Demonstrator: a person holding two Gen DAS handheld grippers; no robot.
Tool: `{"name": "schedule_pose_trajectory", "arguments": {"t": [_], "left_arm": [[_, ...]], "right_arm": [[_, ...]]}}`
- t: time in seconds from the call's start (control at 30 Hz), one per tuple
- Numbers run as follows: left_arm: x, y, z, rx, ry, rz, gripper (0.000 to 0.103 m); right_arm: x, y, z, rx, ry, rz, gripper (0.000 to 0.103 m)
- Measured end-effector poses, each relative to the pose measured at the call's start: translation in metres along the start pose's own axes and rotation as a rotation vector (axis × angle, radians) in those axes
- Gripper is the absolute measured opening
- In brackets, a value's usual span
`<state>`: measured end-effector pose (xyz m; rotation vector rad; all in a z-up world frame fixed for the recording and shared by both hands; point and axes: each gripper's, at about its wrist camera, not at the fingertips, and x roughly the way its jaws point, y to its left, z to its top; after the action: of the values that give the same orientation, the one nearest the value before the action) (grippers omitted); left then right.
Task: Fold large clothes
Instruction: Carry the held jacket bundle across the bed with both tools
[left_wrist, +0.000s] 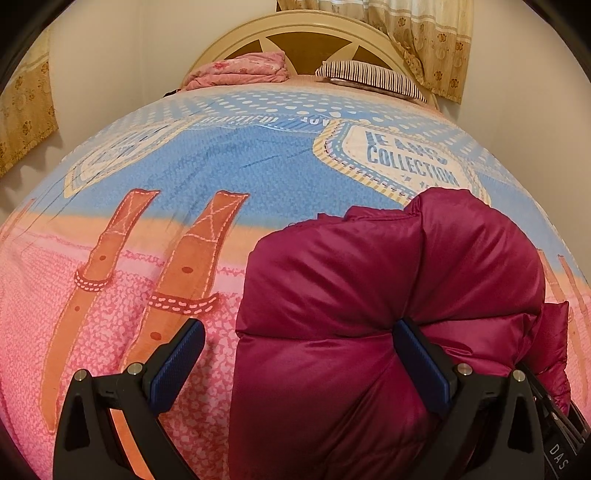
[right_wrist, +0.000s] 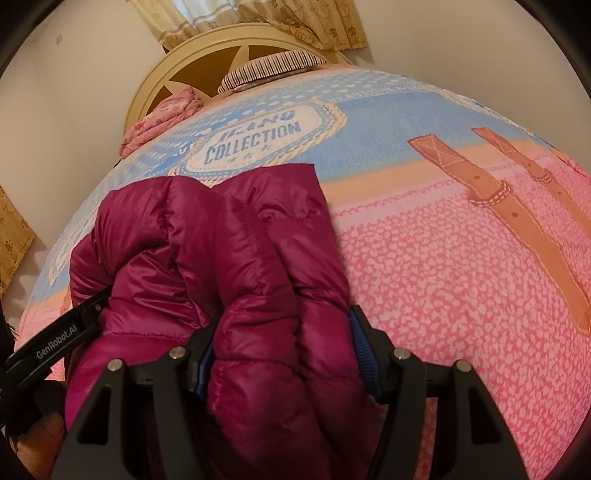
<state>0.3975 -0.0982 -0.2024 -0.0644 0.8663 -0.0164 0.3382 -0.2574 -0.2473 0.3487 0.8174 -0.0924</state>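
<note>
A maroon puffer jacket (left_wrist: 388, 280) lies bundled on the bed; it also shows in the right wrist view (right_wrist: 229, 243). My left gripper (left_wrist: 299, 354) is wide open: its right finger (left_wrist: 421, 354) presses into the jacket's padding and its left finger (left_wrist: 181, 362) is over bare bedspread. My right gripper (right_wrist: 284, 354) has its blue-padded jaws closed around a thick fold of the jacket near its lower edge. The left gripper's arm (right_wrist: 62, 343) shows at the left of the right wrist view, against the jacket.
The bedspread (left_wrist: 221, 166) is blue and pink with belt prints and a "Jeans Collection" label. At the headboard (left_wrist: 314, 29) lie a pink folded blanket (left_wrist: 240, 70) and a striped pillow (left_wrist: 373, 79). Curtains (left_wrist: 424, 37) hang behind. A wall runs along the bed's left.
</note>
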Motion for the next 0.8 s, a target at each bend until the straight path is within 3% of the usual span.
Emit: {"name": "schedule_pose_trajectory", "arguments": {"t": [0.23, 0.4, 0.53, 0.67, 0.8], "left_arm": [[0.003, 0.003, 0.000, -0.010, 0.018, -0.020, 0.102], [0.002, 0.011, 0.000, -0.033, 0.054, -0.077, 0.102], [-0.020, 0.022, -0.006, -0.035, 0.058, -0.102, 0.102], [-0.050, 0.033, -0.021, -0.028, 0.036, -0.153, 0.102], [-0.049, 0.037, -0.037, -0.019, 0.052, -0.180, 0.102]], "right_arm": [[0.002, 0.000, 0.000, -0.013, 0.003, -0.006, 0.064], [0.002, 0.000, 0.000, -0.019, 0.003, -0.007, 0.064], [0.001, 0.002, 0.001, -0.040, 0.014, -0.007, 0.065], [-0.020, -0.005, 0.002, -0.003, 0.002, 0.046, 0.068], [-0.036, 0.001, -0.008, -0.062, -0.003, 0.023, 0.069]]}}
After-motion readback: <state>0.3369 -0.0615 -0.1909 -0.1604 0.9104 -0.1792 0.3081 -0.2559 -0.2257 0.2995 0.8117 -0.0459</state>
